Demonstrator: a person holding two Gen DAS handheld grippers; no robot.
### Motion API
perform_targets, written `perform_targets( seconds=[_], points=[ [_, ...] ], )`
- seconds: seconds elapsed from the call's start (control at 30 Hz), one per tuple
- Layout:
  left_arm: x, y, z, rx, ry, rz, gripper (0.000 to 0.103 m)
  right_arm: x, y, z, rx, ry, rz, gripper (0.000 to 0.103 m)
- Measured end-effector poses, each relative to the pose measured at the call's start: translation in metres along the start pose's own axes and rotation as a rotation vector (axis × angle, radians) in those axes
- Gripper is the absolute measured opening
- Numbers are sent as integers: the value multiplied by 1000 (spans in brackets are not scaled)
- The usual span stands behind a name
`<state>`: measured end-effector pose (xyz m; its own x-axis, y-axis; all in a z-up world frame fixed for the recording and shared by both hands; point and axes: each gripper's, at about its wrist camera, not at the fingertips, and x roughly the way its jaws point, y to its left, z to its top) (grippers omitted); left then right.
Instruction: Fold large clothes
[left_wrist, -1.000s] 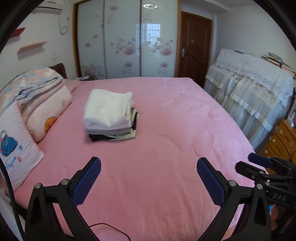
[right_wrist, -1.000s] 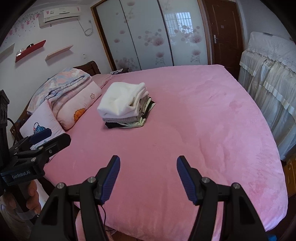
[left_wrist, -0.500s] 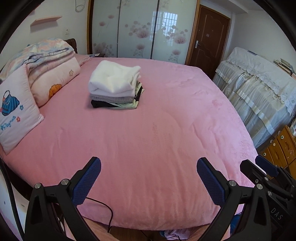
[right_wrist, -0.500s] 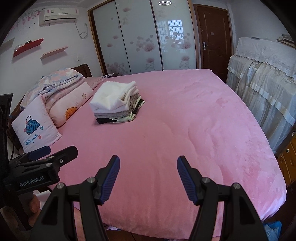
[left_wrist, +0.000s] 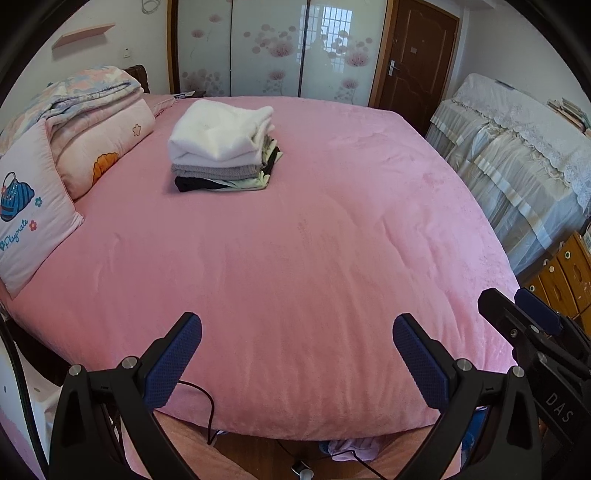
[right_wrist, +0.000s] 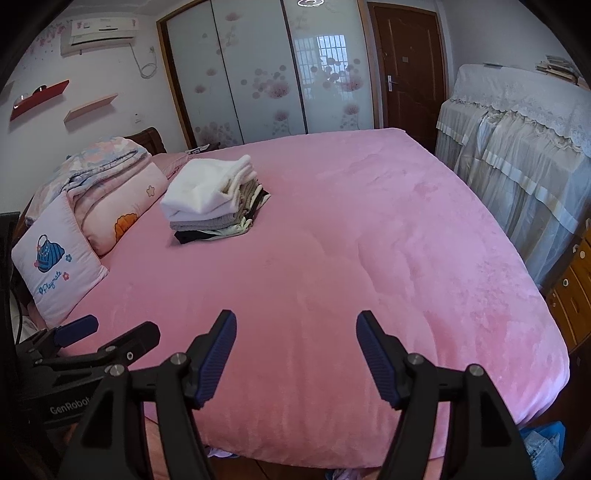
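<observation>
Bedroom, mid-chore: two black claws with blue ribbed pads poised over the near edge of a wide bed under a pink plush cover (left_wrist: 295, 240). Left claw (left_wrist: 297, 343) spread wide, nothing between the pads. Right claw (right_wrist: 295, 343) parted and opening further, likewise empty.

Finished work toward the far left of the bed: a neat stack of folded clothes (left_wrist: 221, 147), fluffy white garment on top, grey knit beneath, black and pale green at the bottom, just beside a rolled pink floral quilt (left_wrist: 103, 136) and a pink embroidered pillow (left_wrist: 33, 218) at the left edge. No unfolded garment spread on the cover. Crumpled lilac fabric (left_wrist: 351, 448) and blue denim-like cloth (right_wrist: 543, 439) on the floor below the near edge, likely the next pieces; hard to tell more.

Risks, as a judgement: a thin dark cable (left_wrist: 210, 410) dangling over the near edge, close to the left claw, easy to snag on a dip toward the floor; a large garment swung onto the bed could brush and topple the stack; plush cover could bunch under a dragged hem.

Room to work: broad bare pink surface across the middle and right, well apart from the stack. Lace-covered furniture (right_wrist: 517, 147) and wooden drawers (left_wrist: 565, 273) crowding the right side; bed's near rim directly below both claws.
</observation>
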<state>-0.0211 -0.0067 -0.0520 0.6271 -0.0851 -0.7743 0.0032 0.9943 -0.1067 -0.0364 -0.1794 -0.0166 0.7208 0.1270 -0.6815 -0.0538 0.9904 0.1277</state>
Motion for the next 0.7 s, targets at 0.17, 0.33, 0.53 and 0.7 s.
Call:
perform_targets(
  seconds=[0.17,0.33,0.53,0.7],
  points=[
    [1,-5,2,13,2,15,103,1,-5,-3,7,-4,-17,71],
    [-1,-7,2,24,-6,30,103,1,-8,-4,4,-5,-26,71],
    [-5,-6,2,25,-21,43,103,5,-8,-8,0,12,-23,71],
    [-9,-9,1,27,-29,53,103,5,-9,-9,-1,11,-24,71]
  ],
)
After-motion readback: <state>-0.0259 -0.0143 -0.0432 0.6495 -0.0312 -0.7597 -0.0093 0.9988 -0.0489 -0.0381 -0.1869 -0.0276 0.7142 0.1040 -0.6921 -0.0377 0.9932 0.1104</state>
